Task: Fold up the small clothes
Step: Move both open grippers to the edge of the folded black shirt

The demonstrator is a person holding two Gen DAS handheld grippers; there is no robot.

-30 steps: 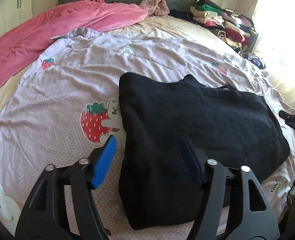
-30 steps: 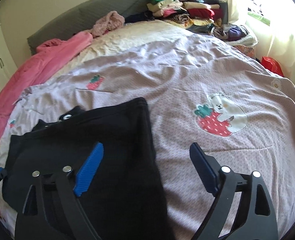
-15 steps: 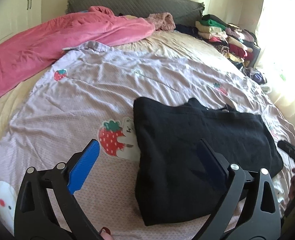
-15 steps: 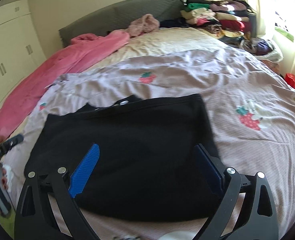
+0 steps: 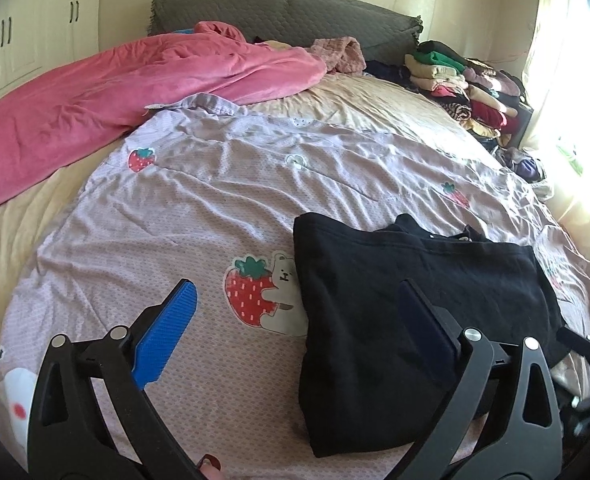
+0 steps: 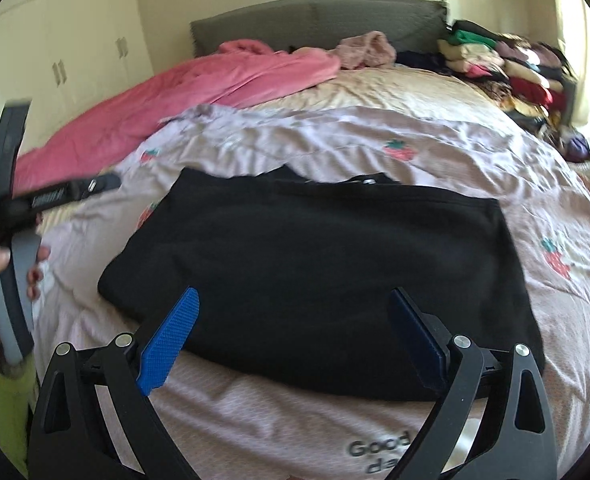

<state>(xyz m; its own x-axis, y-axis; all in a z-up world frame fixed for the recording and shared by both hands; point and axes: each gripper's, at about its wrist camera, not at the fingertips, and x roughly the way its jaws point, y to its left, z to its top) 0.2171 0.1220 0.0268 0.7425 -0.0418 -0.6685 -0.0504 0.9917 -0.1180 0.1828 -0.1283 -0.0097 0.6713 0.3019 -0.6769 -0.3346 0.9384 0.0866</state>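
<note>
Black knit garment (image 6: 319, 268) folded flat on lilac strawberry-print sheet (image 5: 199, 208), both grippers released.

Lies beside the strawberry-and-bear print (image 5: 265, 292), touching its right edge; neckline bunched at the far edge. Judged soft, limp, fairly thick and light: prone to sag and unfold if lifted by one layer. Best taken at the near folded edge, pinching all layers at two corners. Left gripper (image 5: 295, 320) spread wide, holding nothing, above the garment's left edge. Right gripper (image 6: 295, 328) likewise spread wide, empty, above the near edge. Farther from the garment: pink blanket (image 5: 115, 100), stacked folded clothes (image 5: 455, 80), grey headboard (image 5: 279, 12).
</note>
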